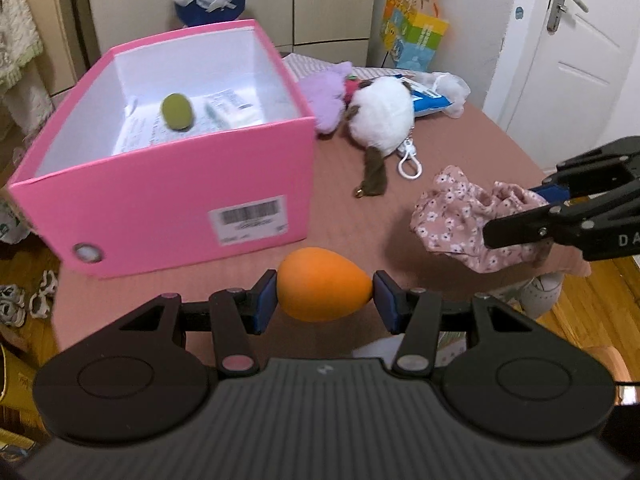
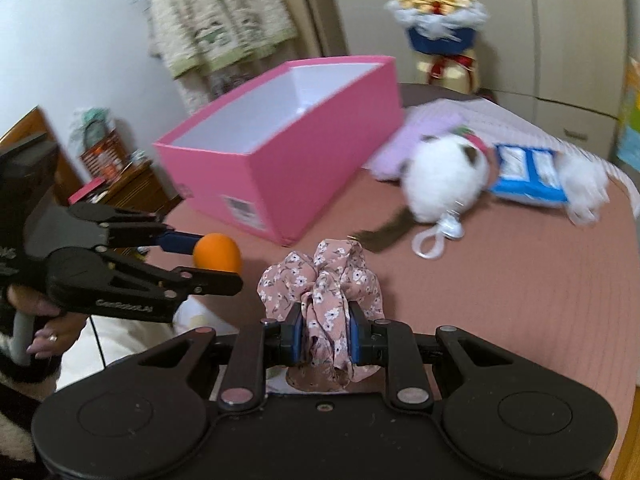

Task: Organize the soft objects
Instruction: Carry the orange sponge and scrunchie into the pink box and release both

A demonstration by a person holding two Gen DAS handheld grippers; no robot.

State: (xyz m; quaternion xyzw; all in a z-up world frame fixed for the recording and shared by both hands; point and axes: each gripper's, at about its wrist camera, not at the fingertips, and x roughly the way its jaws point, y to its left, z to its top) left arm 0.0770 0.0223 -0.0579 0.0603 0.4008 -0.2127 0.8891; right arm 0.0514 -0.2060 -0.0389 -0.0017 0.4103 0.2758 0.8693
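Basically: brown table (image 1: 460, 136), wardrobe doors far, wood floor. Left gripper (image 1: 325, 295) clamped on orange egg-shaped sponge (image 1: 322, 290), near side of pink box (image 1: 168, 204). Right gripper (image 2: 325, 336) pinched tight on floral scrunchie (image 2: 324, 280). Green sponge (image 1: 177, 111) inside box. Plush toy (image 1: 380, 120) blurred, half-hidden.

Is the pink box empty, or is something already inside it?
Not empty. The pink box already holds a green egg-shaped sponge lying on printed papers.
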